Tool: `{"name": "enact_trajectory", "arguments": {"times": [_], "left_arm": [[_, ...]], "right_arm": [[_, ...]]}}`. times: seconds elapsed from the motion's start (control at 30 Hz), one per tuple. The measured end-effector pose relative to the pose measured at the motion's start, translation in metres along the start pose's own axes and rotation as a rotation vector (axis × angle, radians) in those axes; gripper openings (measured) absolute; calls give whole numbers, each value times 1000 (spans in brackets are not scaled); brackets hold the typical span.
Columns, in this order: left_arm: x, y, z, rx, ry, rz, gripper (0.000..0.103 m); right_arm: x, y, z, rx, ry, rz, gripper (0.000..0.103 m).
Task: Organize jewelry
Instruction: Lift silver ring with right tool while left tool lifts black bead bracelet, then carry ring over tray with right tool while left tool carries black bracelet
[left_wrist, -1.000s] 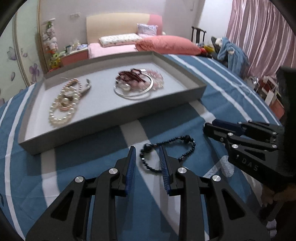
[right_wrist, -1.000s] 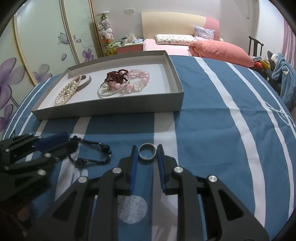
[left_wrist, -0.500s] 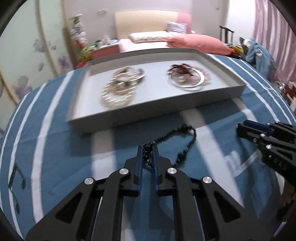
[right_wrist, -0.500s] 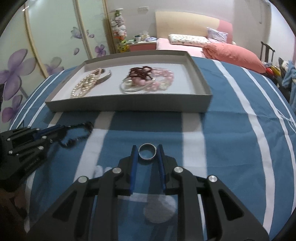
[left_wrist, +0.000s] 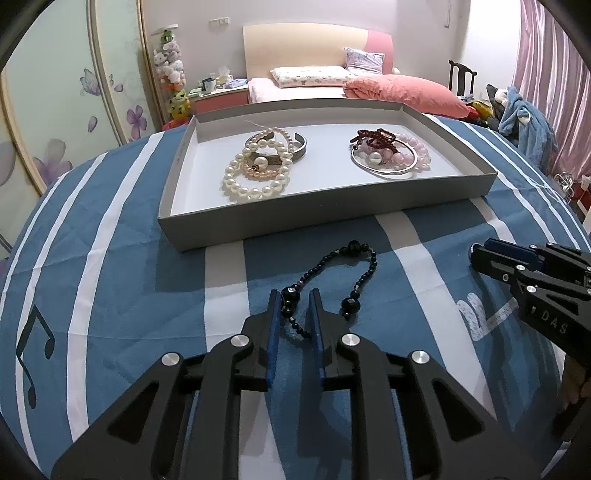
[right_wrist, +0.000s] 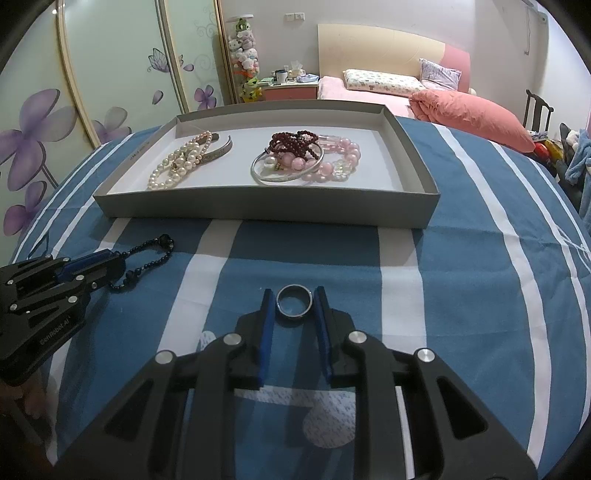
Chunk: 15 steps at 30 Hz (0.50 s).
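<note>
Black beads (left_wrist: 354, 246) in a loose loop on the striped cloth (left_wrist: 110, 258), just short of the tray's (left_wrist: 332, 206) near wall, with one end of the strand between the pads of the left gripper (left_wrist: 293, 306). Jaws there only narrowly spread after just opening, with the strand between them but not pinched: a gap on the right side. Close again squarely on a large bead rather than on the thin thread, and press firmly enough that nothing slips. Lift straight up until the dangling loop clears the wall, since a trailing end probably snags on that edge. Carry to bare tray floor, perhaps towards the near right corner, apart from the pearls (left_wrist: 255, 173) and the pink pile (left_wrist: 406, 155), to avoid tangling. Lower before letting go; no dropping from height. Meanwhile, the right gripper (right_wrist: 293, 295), pinching the steel ring (right_wrist: 294, 286) across its width near the cloth's near edge, well apart from the beads. Hold that squeeze steady and level, as a smooth band likely pops out under a twist. Move one hand at a time over the tray to avoid a clash.
</note>
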<state>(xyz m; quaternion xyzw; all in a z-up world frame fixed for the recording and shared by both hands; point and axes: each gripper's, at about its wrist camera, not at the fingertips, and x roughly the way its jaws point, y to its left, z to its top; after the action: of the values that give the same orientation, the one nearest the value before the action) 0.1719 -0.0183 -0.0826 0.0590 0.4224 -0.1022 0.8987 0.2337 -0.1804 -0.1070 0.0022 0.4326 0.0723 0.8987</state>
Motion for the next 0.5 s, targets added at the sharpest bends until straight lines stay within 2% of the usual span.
{"name": "enact_trajectory", "arguments": {"times": [0.5], "left_arm": [[1, -1, 1, -6, 0, -6, 17]], "right_arm": [[1, -1, -1, 1, 1, 1, 22]]}}
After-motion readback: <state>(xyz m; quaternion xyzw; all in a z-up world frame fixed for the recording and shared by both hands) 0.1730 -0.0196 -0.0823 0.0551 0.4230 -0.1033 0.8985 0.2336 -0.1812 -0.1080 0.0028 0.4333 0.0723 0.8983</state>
